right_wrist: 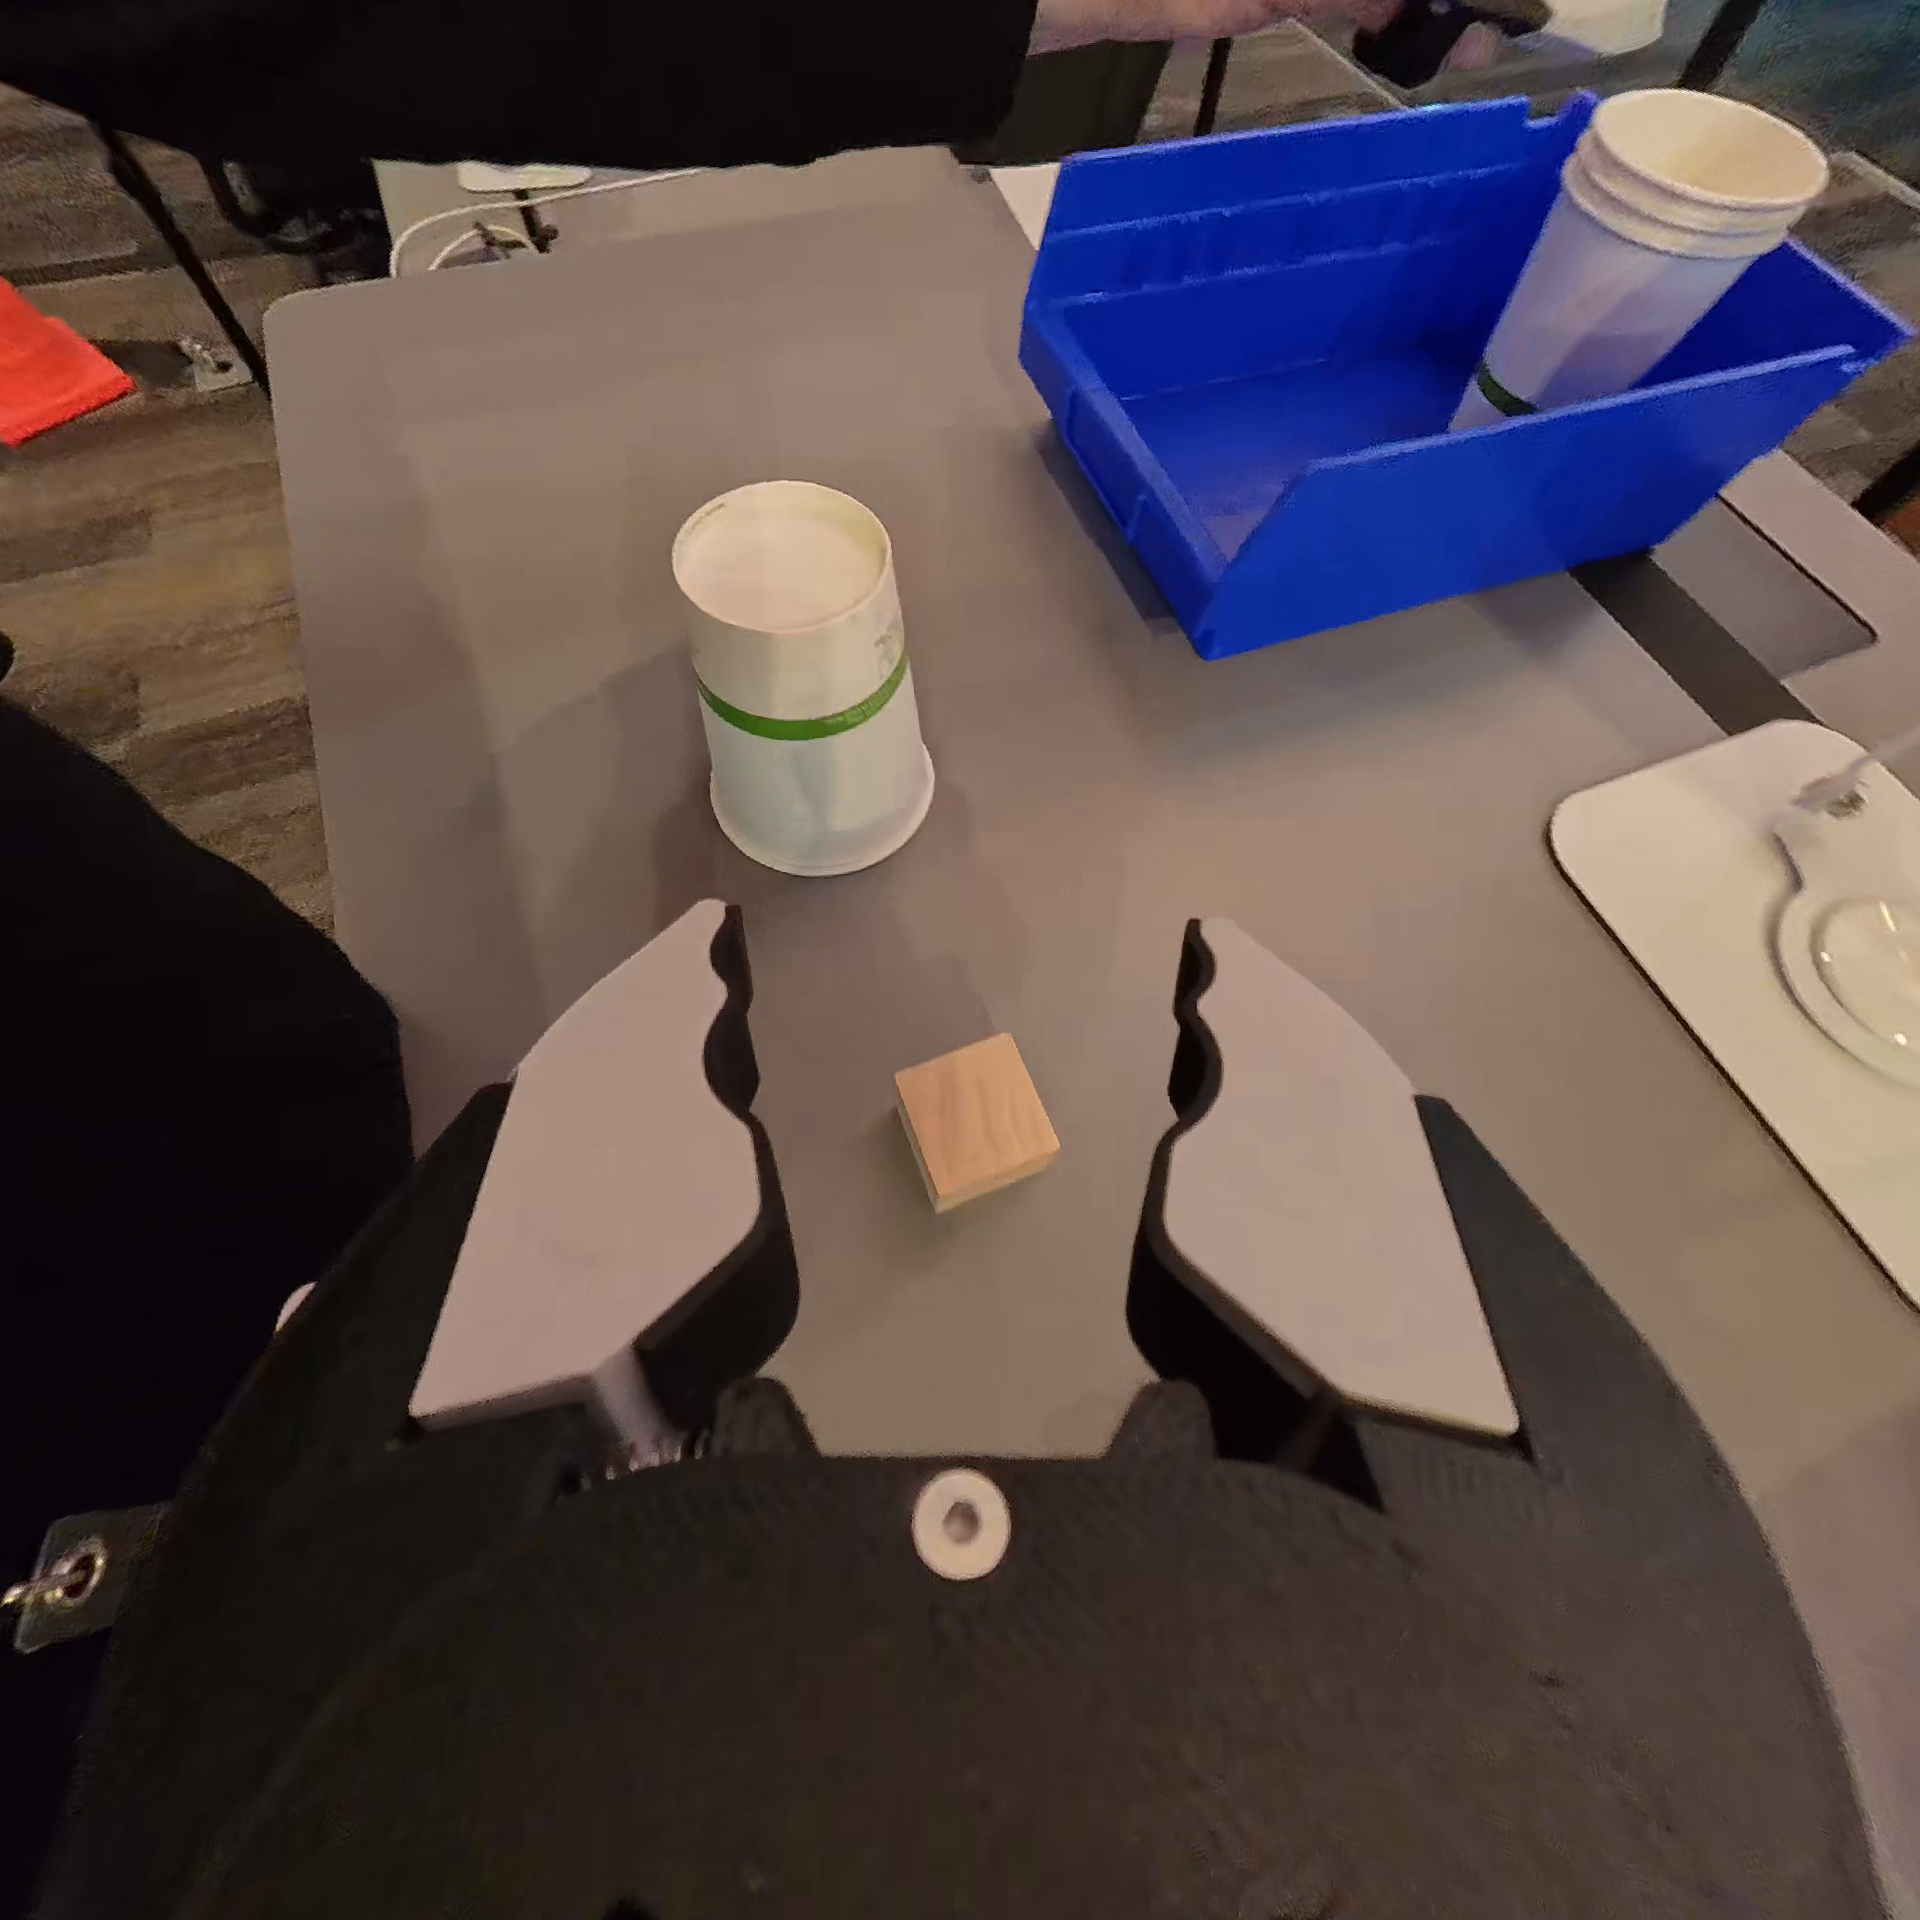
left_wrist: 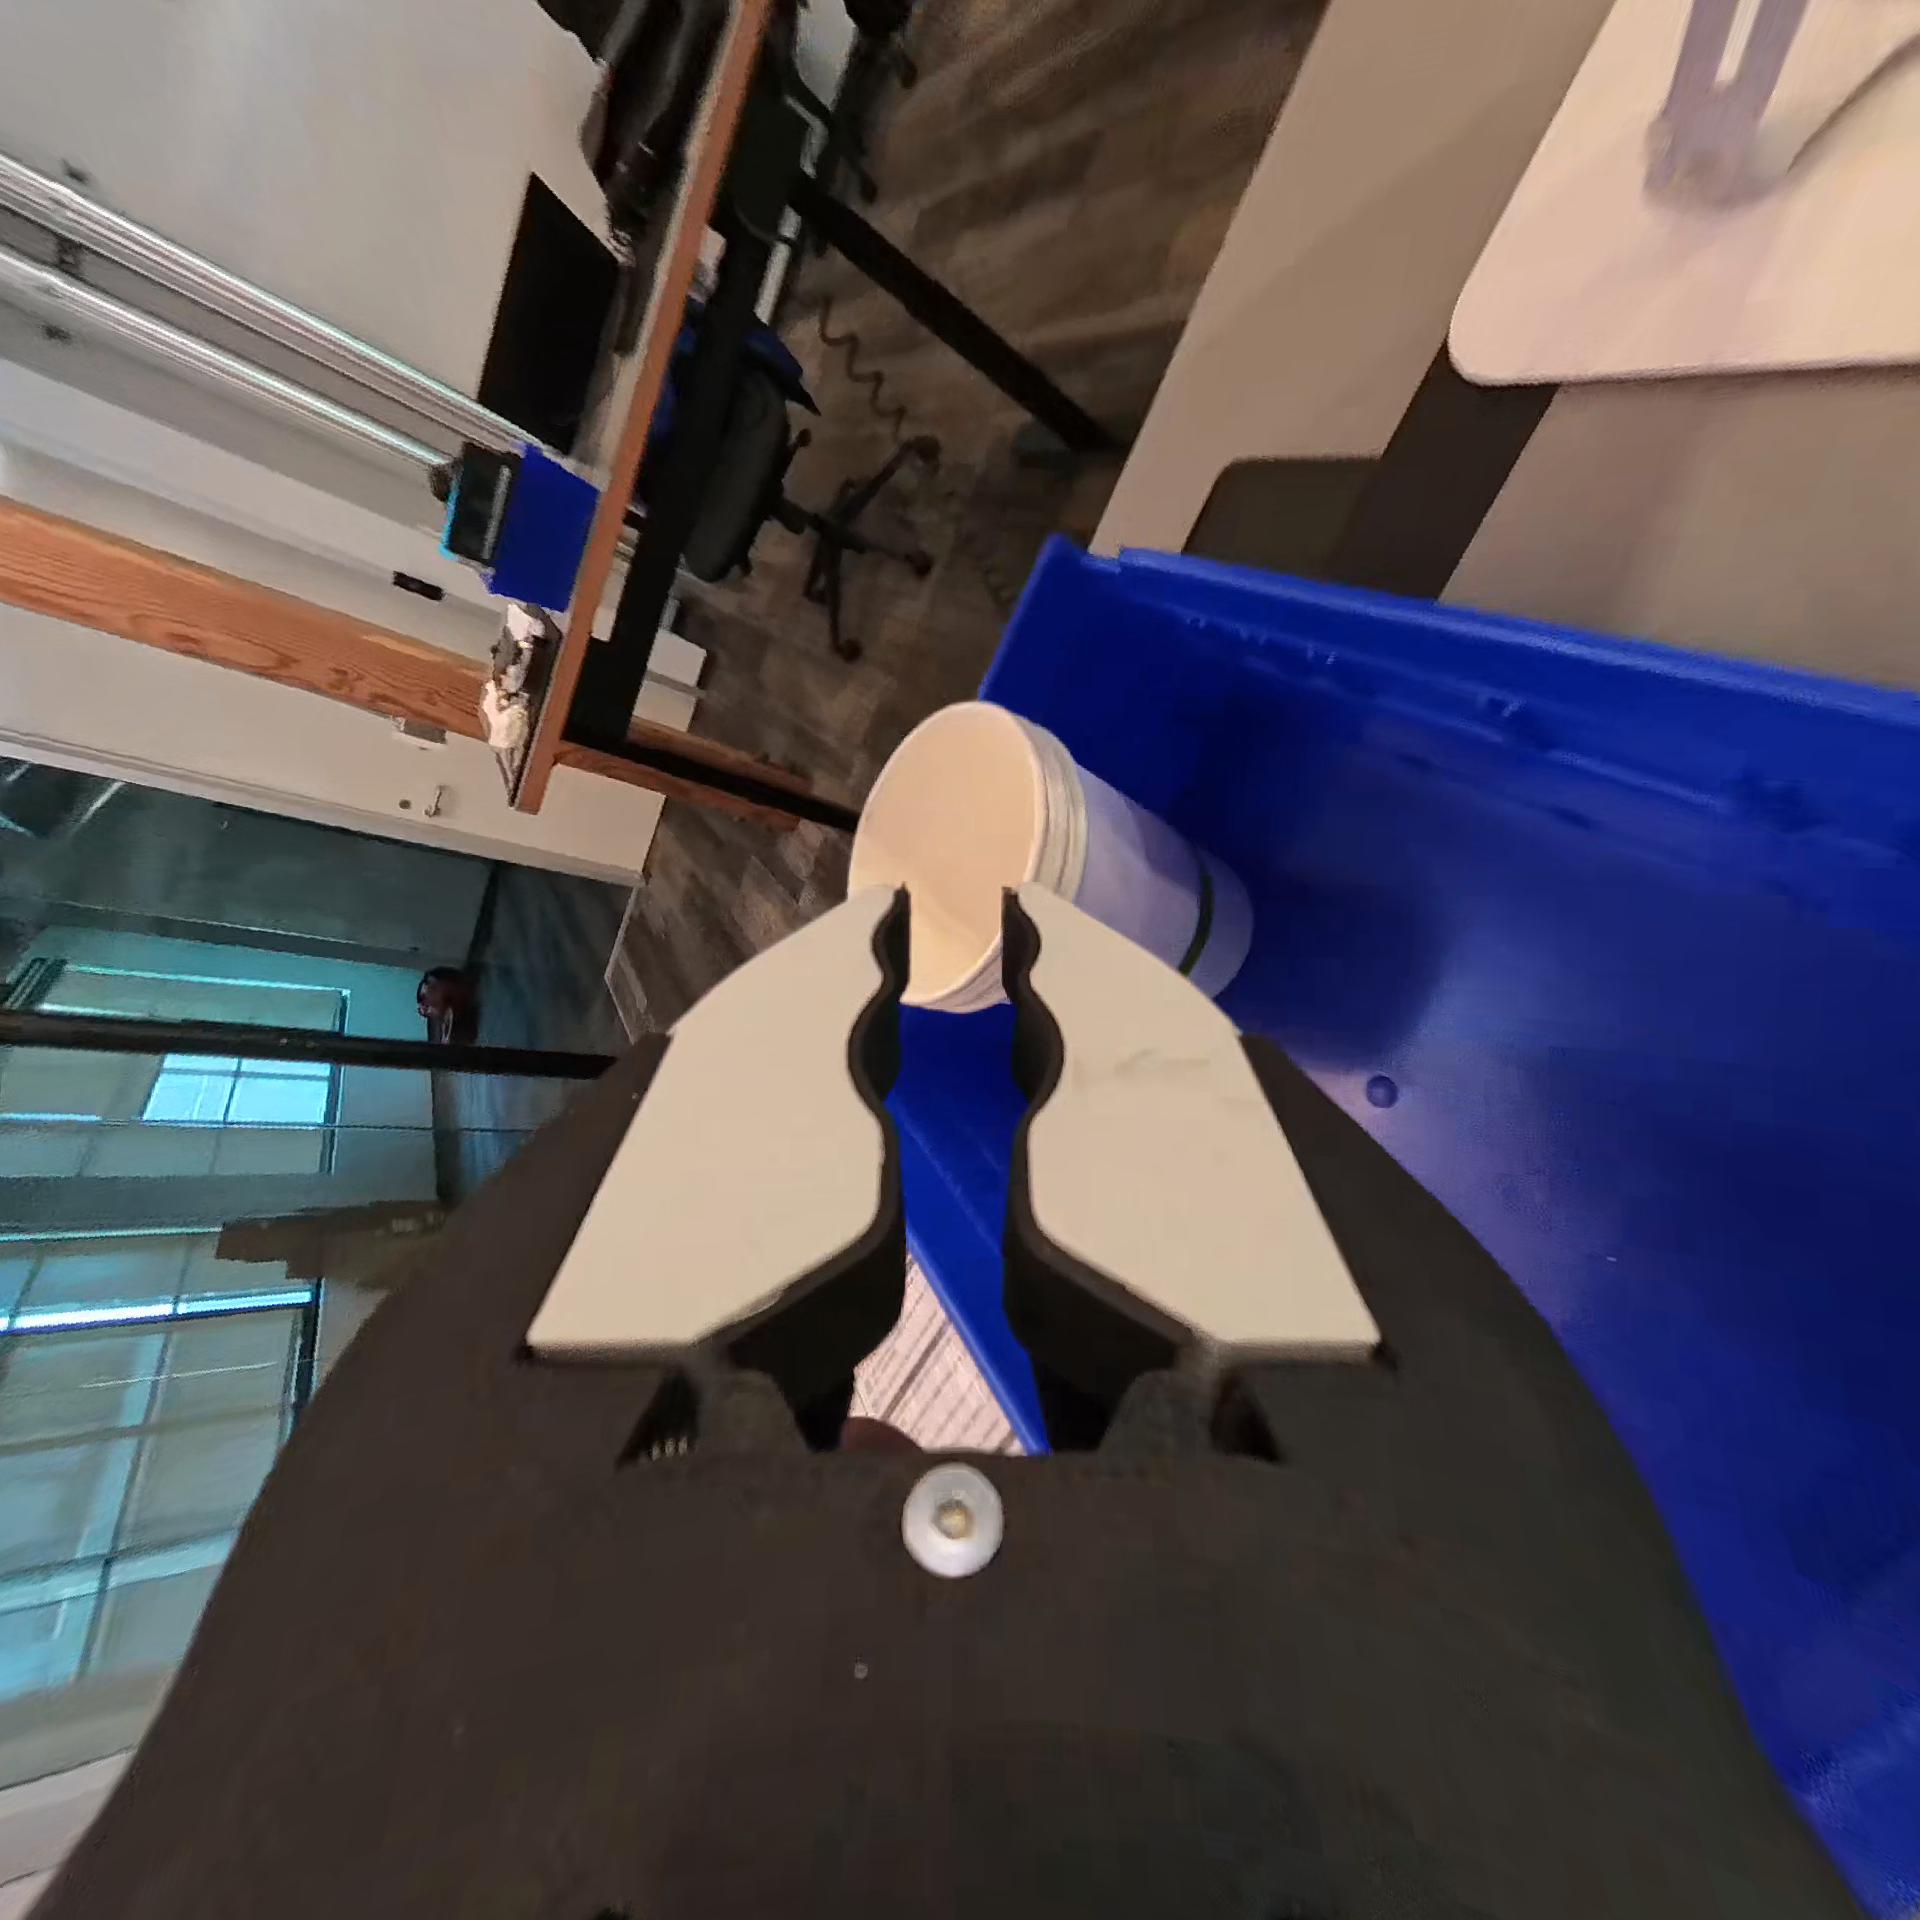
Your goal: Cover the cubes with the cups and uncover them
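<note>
In the right wrist view, a wooden cube (right_wrist: 977, 1122) lies bare on the grey table (right_wrist: 1299, 883). My right gripper (right_wrist: 961, 925) hovers open above it, and the cube shows between the two fingers. An upside-down white paper cup (right_wrist: 805, 686) with a green band stands just beyond the cube. A stack of white cups (right_wrist: 1652, 239) leans in a blue bin (right_wrist: 1351, 520). In the left wrist view my left gripper (left_wrist: 956, 894) is rolled sideways and points at the mouth of the cup stack (left_wrist: 997, 831). Its jaws stand a narrow gap apart and hold nothing.
A white mat (right_wrist: 1683, 914) with a clear dish and a cable lies at the table's right edge. A person's dark sleeve (right_wrist: 156, 1039) fills the left side. The blue bin (left_wrist: 1507, 883) fills the right of the left wrist view, with desks and chairs behind.
</note>
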Demonstrator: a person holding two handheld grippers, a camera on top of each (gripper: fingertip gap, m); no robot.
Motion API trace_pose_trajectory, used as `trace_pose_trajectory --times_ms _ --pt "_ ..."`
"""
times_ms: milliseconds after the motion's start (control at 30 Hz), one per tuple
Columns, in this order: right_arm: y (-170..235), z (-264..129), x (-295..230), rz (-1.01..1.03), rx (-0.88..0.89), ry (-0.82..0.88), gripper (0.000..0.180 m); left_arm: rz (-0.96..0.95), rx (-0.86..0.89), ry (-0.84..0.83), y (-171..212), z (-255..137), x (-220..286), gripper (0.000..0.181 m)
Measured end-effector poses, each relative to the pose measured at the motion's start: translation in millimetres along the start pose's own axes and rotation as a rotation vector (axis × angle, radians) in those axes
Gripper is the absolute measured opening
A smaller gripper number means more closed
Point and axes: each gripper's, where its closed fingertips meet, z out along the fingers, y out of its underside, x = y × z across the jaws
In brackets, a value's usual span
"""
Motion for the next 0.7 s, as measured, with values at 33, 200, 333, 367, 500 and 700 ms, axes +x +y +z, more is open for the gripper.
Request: trace_pose_trajectory --times_ms 33,200,333,367,500,700 --pt "3 -3 2 0.012 -0.001 0.010 0.079 0.023 -0.006 0.014 2 9 2 0.014" --pt "16 -13 12 0.049 0.000 0.036 0.079 0.102 -0.052 0.061 12 36 6 0.012" --pt "19 -17 21 0.061 0.006 0.040 0.078 0.138 -0.062 0.113 18 40 12 0.012" --pt "18 -17 23 0.059 0.012 0.042 0.078 0.145 -0.064 0.118 19 40 12 0.012" --pt "14 -17 29 0.054 0.027 0.040 0.077 0.158 -0.080 0.141 25 44 12 0.013" --pt "14 -12 33 0.053 0.026 0.022 0.076 0.186 -0.105 0.168 31 50 12 0.010"
